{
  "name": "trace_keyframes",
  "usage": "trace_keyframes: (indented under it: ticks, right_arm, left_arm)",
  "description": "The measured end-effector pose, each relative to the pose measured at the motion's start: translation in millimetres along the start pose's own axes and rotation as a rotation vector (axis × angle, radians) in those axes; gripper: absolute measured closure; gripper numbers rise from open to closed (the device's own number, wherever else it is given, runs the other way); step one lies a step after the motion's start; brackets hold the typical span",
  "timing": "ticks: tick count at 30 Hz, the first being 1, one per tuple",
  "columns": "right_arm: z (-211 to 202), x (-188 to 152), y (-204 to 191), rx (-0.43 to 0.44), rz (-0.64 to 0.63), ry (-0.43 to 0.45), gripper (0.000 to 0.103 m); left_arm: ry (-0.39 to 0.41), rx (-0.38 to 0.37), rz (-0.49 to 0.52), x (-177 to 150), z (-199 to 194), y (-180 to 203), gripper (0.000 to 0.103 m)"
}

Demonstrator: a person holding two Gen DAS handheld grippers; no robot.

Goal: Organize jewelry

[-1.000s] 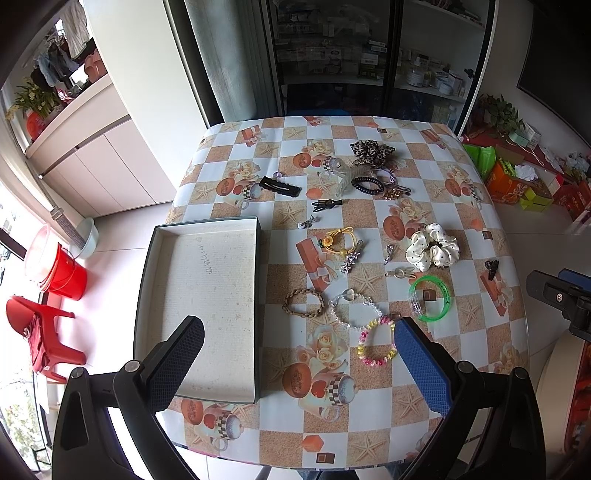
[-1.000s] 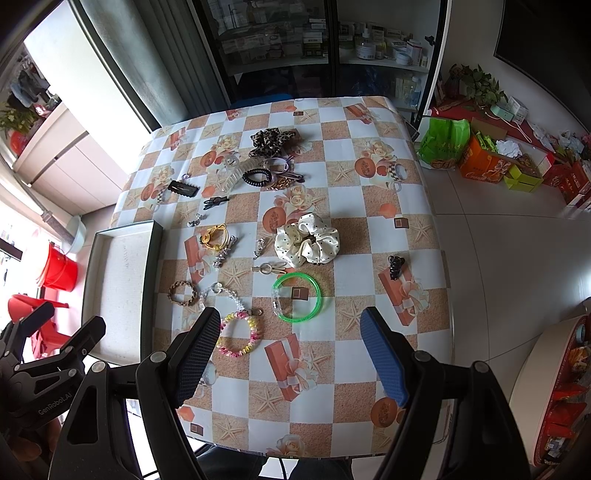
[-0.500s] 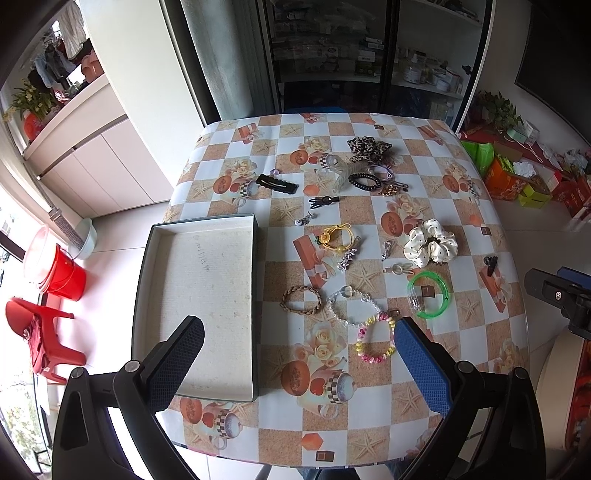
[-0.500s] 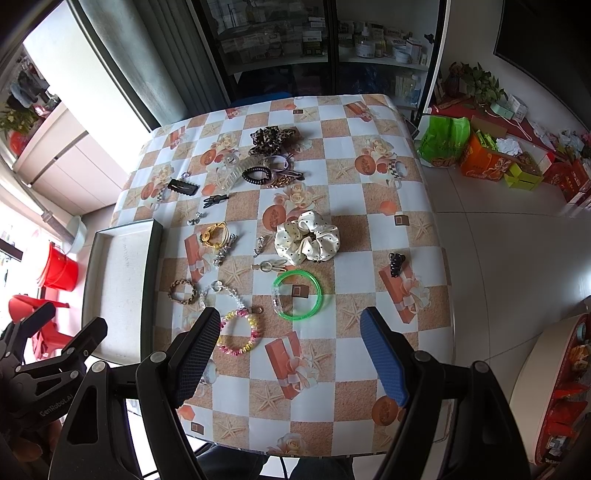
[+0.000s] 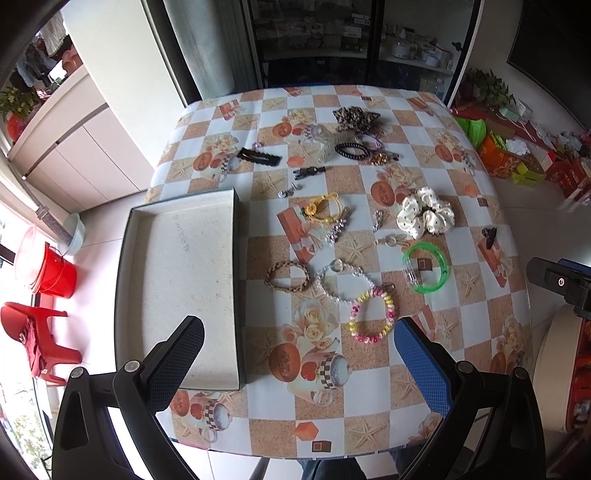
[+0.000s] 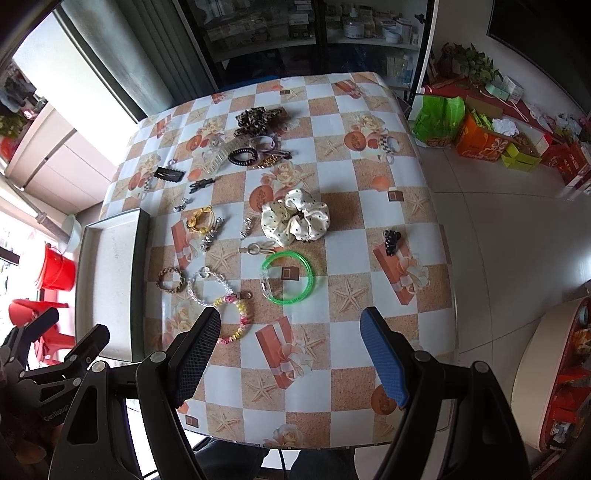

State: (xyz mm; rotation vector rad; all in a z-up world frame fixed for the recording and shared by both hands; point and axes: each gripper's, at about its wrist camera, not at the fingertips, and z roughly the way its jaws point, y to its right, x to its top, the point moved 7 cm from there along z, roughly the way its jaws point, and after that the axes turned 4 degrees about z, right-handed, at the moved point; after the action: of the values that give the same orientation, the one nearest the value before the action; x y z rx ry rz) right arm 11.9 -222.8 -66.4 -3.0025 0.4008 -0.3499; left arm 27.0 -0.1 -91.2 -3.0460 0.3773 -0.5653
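Both grippers, left (image 5: pixel 298 350) and right (image 6: pixel 290 353), gaped wide, empty. Only the right view showed the whole green bag (image 6: pixel 437 116).

Legible text is limited to one item. In the right wrist view, the black plastic body of the left handheld gripper (image 6: pixel 55 354), at the lower left edge, carries white lettering that reads "GenRobot", with the end of the word cut off by the frame. Faint grey marks on the floor of the shallow white cardboard tray (image 5: pixel 177 266) are too small to read. Labels on the boxes behind the dark glass cabinet doors (image 6: pixel 317 33) are not legible.
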Motion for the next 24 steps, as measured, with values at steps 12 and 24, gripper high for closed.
trace_keyframes:
  ticks: [12,24]
  right_arm:
    - [64,-25,35,-0.02,0.063,-0.151,0.022]
    - [146,-5,40,0.005,0.104,-0.208,0.022]
  left_arm:
    - [-0.128,-0.073,0.009,-27,76,26,0.0]
    - [-0.188,-0.11,0.006,-26,151,55,0.026]
